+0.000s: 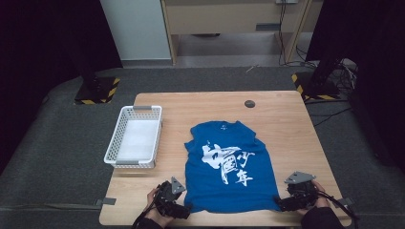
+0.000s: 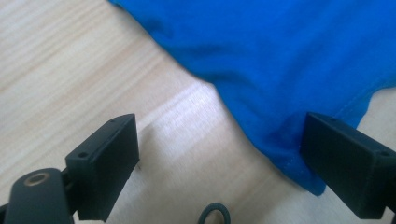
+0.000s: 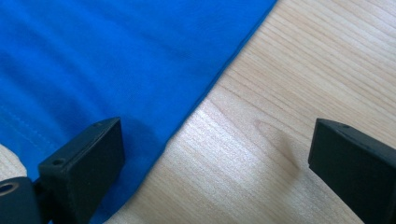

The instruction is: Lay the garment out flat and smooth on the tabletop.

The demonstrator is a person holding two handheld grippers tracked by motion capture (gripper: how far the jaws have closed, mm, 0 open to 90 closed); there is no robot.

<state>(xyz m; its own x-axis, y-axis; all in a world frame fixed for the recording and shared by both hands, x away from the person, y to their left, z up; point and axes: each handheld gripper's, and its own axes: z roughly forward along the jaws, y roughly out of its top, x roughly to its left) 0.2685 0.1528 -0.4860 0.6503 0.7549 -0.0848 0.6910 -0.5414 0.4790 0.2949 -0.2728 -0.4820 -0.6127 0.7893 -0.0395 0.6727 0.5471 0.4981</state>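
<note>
A blue sleeveless shirt [image 1: 228,164] with white lettering lies flat on the wooden table [image 1: 286,119], neck away from me, hem toward the near edge. My left gripper [image 1: 184,210] sits at the hem's near left corner, jaws wide apart. In the left gripper view that corner of the shirt [image 2: 289,154] lies between the jaws, untouched by the pads. My right gripper [image 1: 282,204] rests at the hem's near right corner, also open. In the right gripper view the shirt's side edge [image 3: 154,84] runs between the jaws over bare wood, with the left jaw above the cloth.
A white plastic basket [image 1: 134,137] stands at the table's left edge. A small dark round cap [image 1: 249,103] sits in the tabletop at the back. Black and yellow stand bases [image 1: 98,90] flank the table's far corners on the floor.
</note>
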